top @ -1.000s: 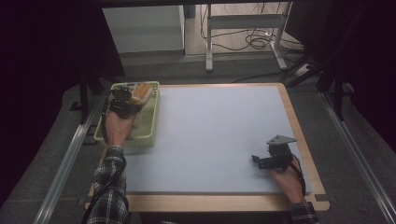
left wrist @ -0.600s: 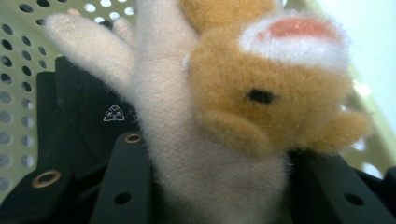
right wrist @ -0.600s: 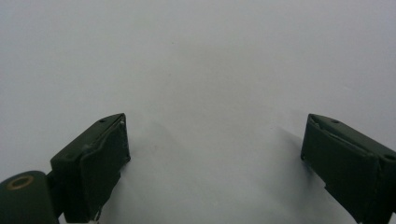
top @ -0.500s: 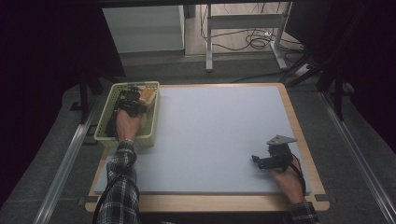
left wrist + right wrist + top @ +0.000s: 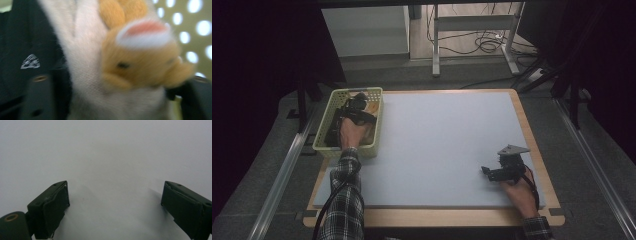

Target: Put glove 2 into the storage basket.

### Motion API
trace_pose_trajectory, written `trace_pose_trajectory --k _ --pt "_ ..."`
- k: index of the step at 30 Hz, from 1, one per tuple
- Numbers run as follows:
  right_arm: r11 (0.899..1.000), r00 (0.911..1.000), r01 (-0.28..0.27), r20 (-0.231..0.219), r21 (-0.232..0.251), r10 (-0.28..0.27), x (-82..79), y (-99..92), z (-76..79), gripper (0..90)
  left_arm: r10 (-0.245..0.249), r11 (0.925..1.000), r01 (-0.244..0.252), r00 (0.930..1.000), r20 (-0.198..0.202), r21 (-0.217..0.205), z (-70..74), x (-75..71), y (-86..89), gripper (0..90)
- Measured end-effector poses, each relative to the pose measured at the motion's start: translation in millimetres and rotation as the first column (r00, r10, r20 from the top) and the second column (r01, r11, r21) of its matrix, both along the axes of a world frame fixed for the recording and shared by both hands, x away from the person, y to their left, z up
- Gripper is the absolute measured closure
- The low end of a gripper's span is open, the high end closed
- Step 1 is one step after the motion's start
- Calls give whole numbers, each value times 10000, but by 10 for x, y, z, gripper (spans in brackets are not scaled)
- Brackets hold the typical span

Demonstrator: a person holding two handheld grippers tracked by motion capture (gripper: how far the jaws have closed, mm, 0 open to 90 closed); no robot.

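Note:
A pale green perforated basket [image 5: 323, 146] stands at the table's left edge. Inside it lies an orange and white plush toy [image 5: 373, 107], and my left gripper [image 5: 356, 104] reaches down to it. In the left gripper view the plush toy [image 5: 140, 62] is blurred and sits between the two black jaws of my left gripper [image 5: 118, 83], which have just been opening and now stand wide apart. A black cloth item [image 5: 25, 50] with a white logo lies beside the plush. My right gripper [image 5: 487, 172] rests low over the grey mat [image 5: 442, 145] at the front right. In its own view my right gripper [image 5: 115, 192] is open with nothing between its jaws.
The grey mat covers most of the wooden table [image 5: 532, 135]. A dark item [image 5: 331, 134] lies in the basket's left half. Behind the table stand a metal desk frame [image 5: 436, 45] and loose cables [image 5: 484, 45] on the floor. Metal rails [image 5: 282, 175] run along both sides.
My left hand has sunk deeper into the basket and shifted slightly right. The right hand and its gripper have stayed put.

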State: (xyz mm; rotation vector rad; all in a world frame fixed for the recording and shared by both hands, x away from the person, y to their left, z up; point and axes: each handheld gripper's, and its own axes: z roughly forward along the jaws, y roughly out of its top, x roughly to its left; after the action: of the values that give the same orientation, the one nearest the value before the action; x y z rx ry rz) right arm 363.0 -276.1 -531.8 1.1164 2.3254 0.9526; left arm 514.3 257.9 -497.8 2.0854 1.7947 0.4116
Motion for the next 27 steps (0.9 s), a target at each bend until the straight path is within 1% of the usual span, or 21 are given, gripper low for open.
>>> trace_pose_trajectory --k 1,4,5,6,9,13,14,16,18,20,23,27 --pt "10000 10000 4 -8 5 -4 0 0 0 76 22 9998 -20 9999 108 -191 22 -13 24 178" --pt "10000 10000 2 -2 -1 -2 0 0 0 76 44 9986 -22 9992 408 -522 91 -45 64 134" --pt "10000 10000 5 -10 2 -5 0 0 1 76 36 9976 -2 9988 480 -696 114 -55 73 128" --pt "10000 10000 1 -1 -5 -1 0 0 0 76 -7 9971 45 9987 507 -764 136 -66 79 129" --pt "10000 10000 3 -1 -6 -3 -1 0 0 76 17 9963 48 9971 760 -853 193 -105 90 142" --pt "10000 10000 2 2 -5 -2 -1 0 0 76 -16 9956 102 9957 923 -928 243 -154 118 150" --pt "10000 10000 2 1 -5 -2 -1 0 0 75 -50 9955 146 9948 1016 -937 255 -167 128 149" --pt "10000 10000 3 -2 -4 -3 -1 0 0 76 -156 9955 262 9933 1147 -914 283 -197 143 133" --pt "10000 10000 0 3 -6 0 0 0 0 76 -308 9955 412 9923 1197 -859 300 -220 141 109" --pt "10000 10000 2 1 -5 -2 -1 0 0 76 -456 9950 568 9903 1315 -827 326 -253 147 88" --pt "10000 10000 1 2 -6 -1 -1 1 0 76 -550 9922 718 9858 1587 -1023 369 -306 162 67" --pt "10000 10000 3 3 -6 -3 -1 1 0 76 -719 9884 960 9785 1935 -1178 444 -387 186 48"
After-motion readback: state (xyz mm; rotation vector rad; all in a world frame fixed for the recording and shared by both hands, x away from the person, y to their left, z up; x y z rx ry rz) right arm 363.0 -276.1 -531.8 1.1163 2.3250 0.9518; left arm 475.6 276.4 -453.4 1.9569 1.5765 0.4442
